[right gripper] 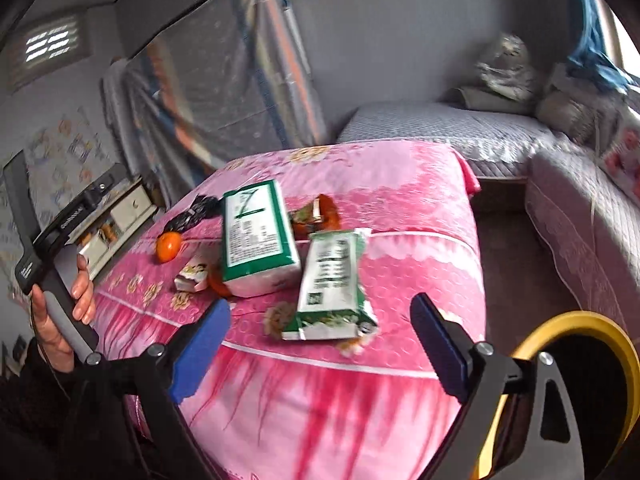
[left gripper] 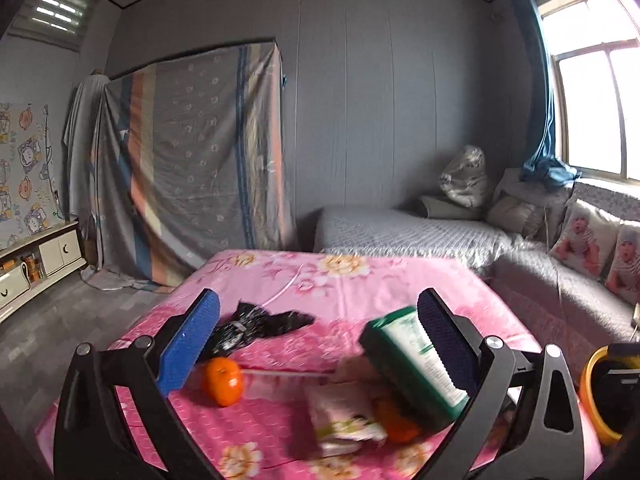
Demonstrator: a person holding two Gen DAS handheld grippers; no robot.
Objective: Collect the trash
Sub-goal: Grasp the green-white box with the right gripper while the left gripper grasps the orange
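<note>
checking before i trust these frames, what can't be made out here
- Left wrist view: the green tissue pack is motion-blurred and half hidden behind the right finger pad; its print is unreadable.
- Left wrist view: the yellow bin is cut off by the right edge.
- Right wrist view: the flat green wrapper carries print too blurred to read.
- Right wrist view: the left claw's fingertips are out of frame.

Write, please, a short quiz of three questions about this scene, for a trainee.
1. True or false: the tangerine lies on the pink floral cloth.
2. What colour is the rim of the bin? A) yellow B) red C) white
3. Fill in: the jaws of the right gripper are ____.
Key: 1 true; 2 A; 3 open.
</note>
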